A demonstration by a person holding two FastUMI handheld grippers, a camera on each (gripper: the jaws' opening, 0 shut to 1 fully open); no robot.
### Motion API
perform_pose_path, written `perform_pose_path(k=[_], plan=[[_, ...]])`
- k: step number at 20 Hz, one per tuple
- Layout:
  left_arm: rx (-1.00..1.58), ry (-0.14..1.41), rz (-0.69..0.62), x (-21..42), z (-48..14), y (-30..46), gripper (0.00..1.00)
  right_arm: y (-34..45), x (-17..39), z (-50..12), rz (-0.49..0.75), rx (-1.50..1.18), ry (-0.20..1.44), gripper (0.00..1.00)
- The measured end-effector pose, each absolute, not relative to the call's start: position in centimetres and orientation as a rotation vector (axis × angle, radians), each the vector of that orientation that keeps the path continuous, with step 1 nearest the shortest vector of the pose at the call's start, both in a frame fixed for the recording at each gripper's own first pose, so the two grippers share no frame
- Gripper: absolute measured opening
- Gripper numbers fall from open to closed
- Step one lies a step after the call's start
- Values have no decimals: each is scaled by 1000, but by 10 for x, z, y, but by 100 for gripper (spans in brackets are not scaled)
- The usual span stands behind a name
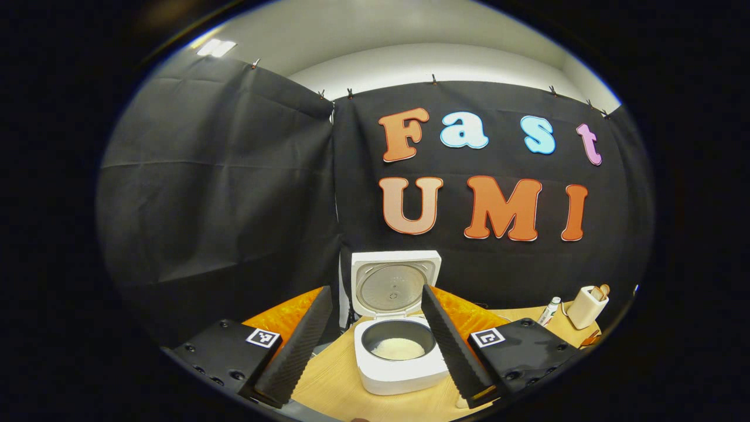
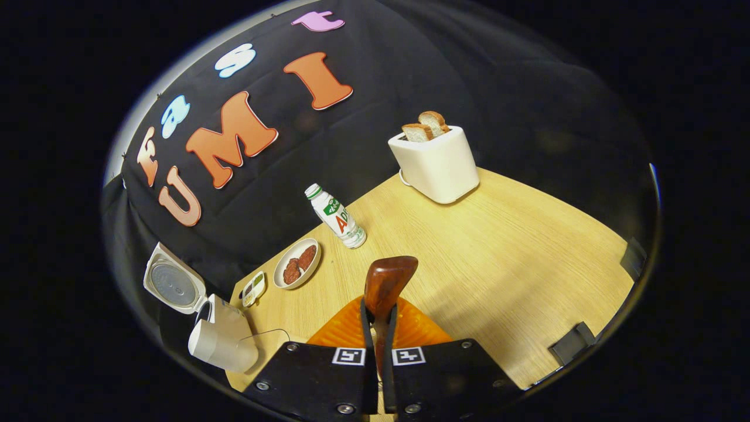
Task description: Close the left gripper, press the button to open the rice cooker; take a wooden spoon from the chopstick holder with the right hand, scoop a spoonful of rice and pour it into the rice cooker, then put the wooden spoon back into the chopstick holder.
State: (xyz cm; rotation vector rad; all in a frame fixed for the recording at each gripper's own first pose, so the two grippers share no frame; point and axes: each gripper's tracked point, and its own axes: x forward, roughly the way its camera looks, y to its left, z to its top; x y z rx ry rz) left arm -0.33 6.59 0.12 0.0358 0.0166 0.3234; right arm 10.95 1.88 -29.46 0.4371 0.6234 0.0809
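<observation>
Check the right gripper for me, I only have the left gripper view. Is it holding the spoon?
Observer: Yes. The right gripper is shut on the wooden spoon, with the handle between both fingers.
Operator: Any rice on it?
Observer: None on the side of the spoon that faces the right gripper view's camera.
Operator: What's on the table ahead of it?
Observer: A plate with two brown pieces of food, next to the bottle.
</observation>
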Motion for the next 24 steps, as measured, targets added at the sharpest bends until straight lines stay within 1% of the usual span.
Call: perform_pose_path(k=[3,8,11,14,17,20,24], plan=[[50,21,303,-1,1,69,100,19,105,-272,64,395,595,2],[45,36,239,6,-6,75,100,35,94,-208,68,255,469,2],[19,55,205,14,-13,85,100,64,80,-172,113,218,403,2],[10,56,190,20,-14,100,100,101,69,-153,168,196,364,2],[19,62,185,23,-17,115,100,138,63,-151,220,158,337,2],[28,53,183,24,-14,130,100,174,61,-162,280,125,316,2],[37,64,188,27,-18,145,100,200,64,-202,303,-2,333,2]])
